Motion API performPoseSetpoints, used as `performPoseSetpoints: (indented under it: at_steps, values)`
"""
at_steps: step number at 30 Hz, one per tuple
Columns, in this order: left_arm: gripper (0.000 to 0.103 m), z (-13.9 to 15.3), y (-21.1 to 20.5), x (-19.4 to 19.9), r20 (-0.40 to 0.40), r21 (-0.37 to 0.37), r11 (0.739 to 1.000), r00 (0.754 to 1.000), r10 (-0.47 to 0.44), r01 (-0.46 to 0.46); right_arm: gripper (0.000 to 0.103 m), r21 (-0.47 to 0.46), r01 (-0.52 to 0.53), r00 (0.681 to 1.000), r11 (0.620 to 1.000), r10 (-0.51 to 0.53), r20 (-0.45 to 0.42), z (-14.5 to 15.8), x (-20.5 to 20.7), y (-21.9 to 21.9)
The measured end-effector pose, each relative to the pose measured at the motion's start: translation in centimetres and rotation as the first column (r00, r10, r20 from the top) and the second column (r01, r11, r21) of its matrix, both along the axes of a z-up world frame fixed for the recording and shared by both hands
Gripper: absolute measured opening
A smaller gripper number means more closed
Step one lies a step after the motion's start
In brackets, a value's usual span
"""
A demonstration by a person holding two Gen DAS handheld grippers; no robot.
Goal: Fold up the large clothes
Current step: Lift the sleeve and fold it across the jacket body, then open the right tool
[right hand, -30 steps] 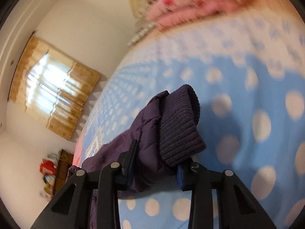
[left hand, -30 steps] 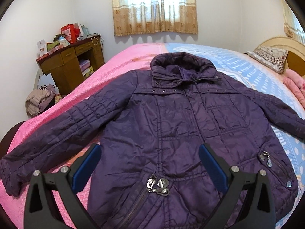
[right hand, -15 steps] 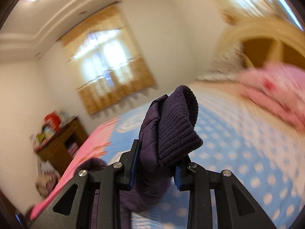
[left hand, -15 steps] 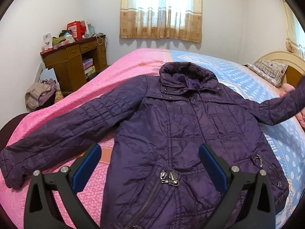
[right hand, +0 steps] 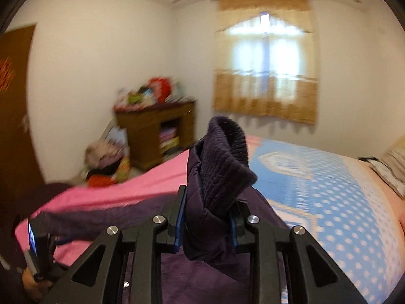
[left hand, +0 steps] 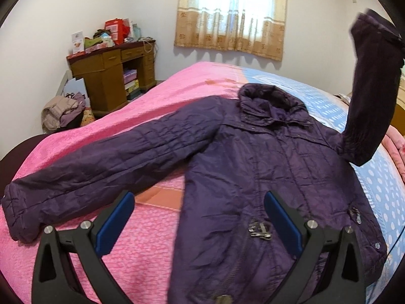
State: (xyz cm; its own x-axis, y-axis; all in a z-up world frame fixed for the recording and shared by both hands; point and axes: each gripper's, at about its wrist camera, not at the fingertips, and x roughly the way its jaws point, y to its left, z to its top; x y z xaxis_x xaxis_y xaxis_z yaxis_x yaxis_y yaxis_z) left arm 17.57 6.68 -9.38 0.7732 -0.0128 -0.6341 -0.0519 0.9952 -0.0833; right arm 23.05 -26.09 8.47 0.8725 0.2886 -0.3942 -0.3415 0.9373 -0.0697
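Purple quilted jacket (left hand: 265,177) lay front-up on the bed (left hand: 157,101), partly on the pink spread and partly on the blue dotted one. Collar pointed toward the curtained window (left hand: 233,12), hem toward the left gripper, so the long axis of the body ran from camera to window. One sleeve (left hand: 101,167) lay stretched out flat across the pink spread, roughly square to that axis.

Right gripper (right hand: 207,225) was clenched on the ribbed cuff (right hand: 225,162) of the other sleeve; its jaws had just been closing further on the bunched fabric. That sleeve (left hand: 367,96) stood lifted off the bed, hanging from the cuff.

Left gripper (left hand: 197,223) hovered above the hem area, jaws spread wide, nothing between them.

Judgement: padded, soft and limp, light for its bulk; shell looks slick, so a shallow pinch may slip. Best holds are the thick edges: knit cuffs, hem, collar.
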Motion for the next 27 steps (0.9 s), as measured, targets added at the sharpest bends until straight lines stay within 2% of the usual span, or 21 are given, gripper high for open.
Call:
performPoseSetpoints:
  at_steps: [6,11,13,14,16,17,19,21,23,25,27]
  values:
    - [0.103,-0.8,2.5,-0.1,-0.014,-0.011,0.999,0.999,0.052,-0.053,0.027,-0.073,-0.083,0.991,0.994,0.075,-0.110,-7.2,3.4,8.2]
    - [0.103,-1.6,3.5,0.3,-0.037,0.000,0.997,0.996,0.077,-0.077,0.025,-0.037,-0.111,0.978,0.993,0.102,-0.180,-13.6,5.5,13.0]
    - [0.103,-1.8,3.6,0.6,-0.046,0.010,0.997,0.996,0.082,-0.081,0.026,-0.008,-0.140,0.960,0.990,0.134,-0.247,-16.1,6.4,14.0]
    - [0.103,-1.9,3.7,0.8,-0.049,0.016,0.997,0.995,0.082,-0.082,0.026,0.005,-0.152,0.951,0.988,0.148,-0.273,-17.2,6.5,14.0]
    - [0.103,-2.0,3.7,1.1,-0.060,0.025,0.996,0.995,0.081,-0.080,0.047,0.049,-0.171,0.929,0.984,0.178,-0.326,-18.7,6.2,13.6]
    - [0.103,-2.0,3.8,1.1,-0.064,0.028,0.997,0.995,0.080,-0.078,0.062,0.076,-0.180,0.921,0.981,0.195,-0.336,-19.2,5.6,13.0]
    - [0.103,-1.9,3.7,1.3,-0.071,0.029,0.997,0.995,0.068,-0.066,0.064,0.105,-0.181,0.917,0.978,0.207,-0.342,-19.6,3.9,11.0]
    - [0.103,-1.8,3.6,1.7,-0.084,0.001,1.000,0.996,0.026,-0.026,0.064,0.115,-0.167,0.916,0.979,0.197,-0.348,-19.7,2.5,8.7]
    - [0.103,-1.3,2.8,2.5,-0.100,-0.013,1.000,0.995,-0.015,0.014,0.065,0.101,-0.130,0.926,0.986,0.157,-0.344,-19.7,1.4,6.7]
    - [0.103,-0.9,1.6,3.8,-0.115,-0.070,0.994,0.989,-0.097,0.089,0.065,0.095,-0.077,0.930,0.992,0.106,-0.351,-19.6,0.2,4.1]
    - [0.103,-0.8,0.3,5.0,-0.116,-0.097,0.987,0.984,-0.137,0.126,0.065,0.110,-0.026,0.926,0.994,0.065,-0.371,-20.0,-1.0,1.6]
